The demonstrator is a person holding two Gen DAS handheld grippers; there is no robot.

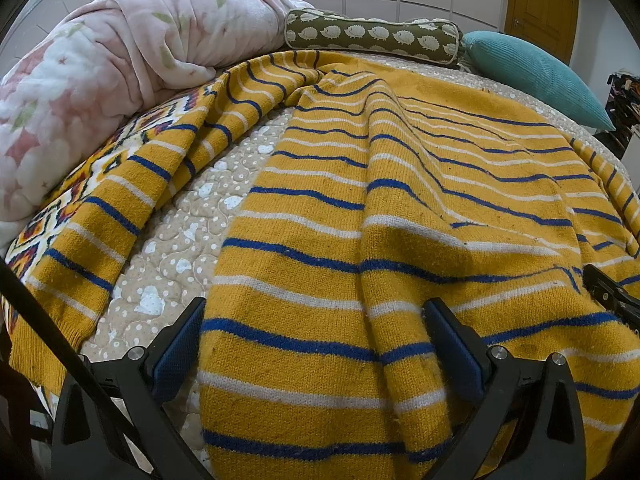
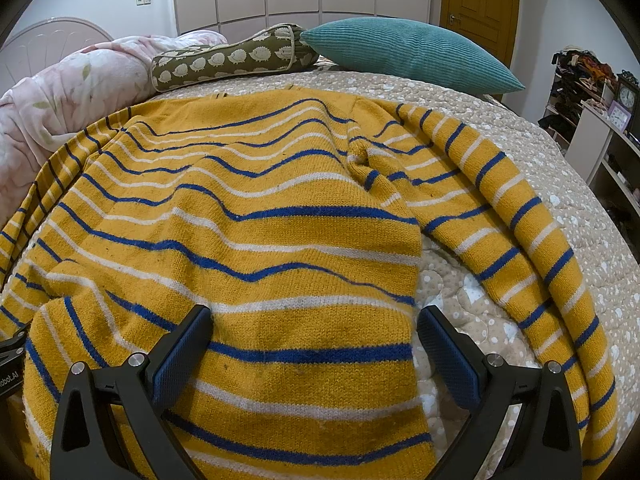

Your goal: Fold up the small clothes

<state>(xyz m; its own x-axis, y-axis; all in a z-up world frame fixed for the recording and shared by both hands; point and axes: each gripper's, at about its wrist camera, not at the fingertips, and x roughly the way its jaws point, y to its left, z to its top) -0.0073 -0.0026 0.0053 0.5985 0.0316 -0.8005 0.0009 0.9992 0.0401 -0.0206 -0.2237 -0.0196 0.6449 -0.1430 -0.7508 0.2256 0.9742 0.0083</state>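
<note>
A mustard-yellow knit sweater with blue and white stripes lies spread on the bed, wrinkled across its body. One sleeve trails off to the left, the other sleeve curves down the right side. My left gripper stands open over the sweater's lower left hem, its blue-padded fingers straddling the fabric. My right gripper is open over the lower right hem, one finger above the bedcover. The right gripper's black tip shows at the left view's right edge.
A beige quilted bedcover with white dots lies under the sweater. A pink fleece blanket, a green hedgehog-print bolster and a teal cushion sit at the bed's far side. A patterned cloth lies at the left. Shelves with a clock stand on the right.
</note>
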